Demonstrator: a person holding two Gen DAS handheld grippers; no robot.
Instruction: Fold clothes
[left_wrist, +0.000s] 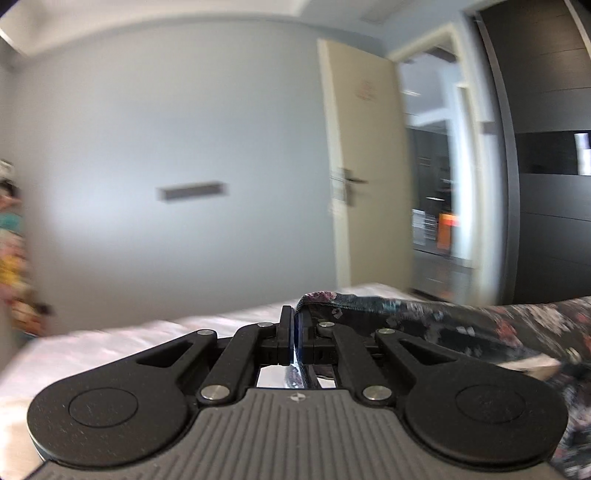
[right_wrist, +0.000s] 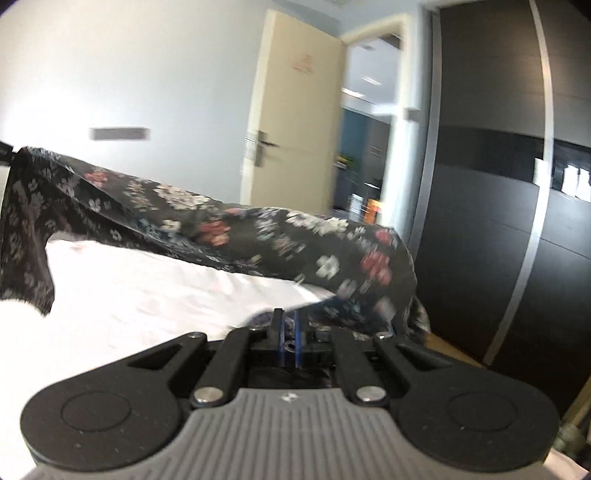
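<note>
A black floral garment (right_wrist: 221, 229) hangs stretched in the air above a white bed (right_wrist: 129, 295). In the left wrist view my left gripper (left_wrist: 295, 317) is shut on the garment's edge (left_wrist: 424, 317), and the cloth trails off to the right. In the right wrist view my right gripper (right_wrist: 290, 325) is shut on the other end of the garment, which rises to the far left, where the left gripper's end is at the frame edge. Both views are motion-blurred.
The white bed (left_wrist: 110, 350) lies below both grippers. A grey wall with a small dark shelf (left_wrist: 192, 190) is behind it. A cream door (right_wrist: 295, 122) stands open at the centre right. A dark wardrobe (right_wrist: 498, 184) fills the right side.
</note>
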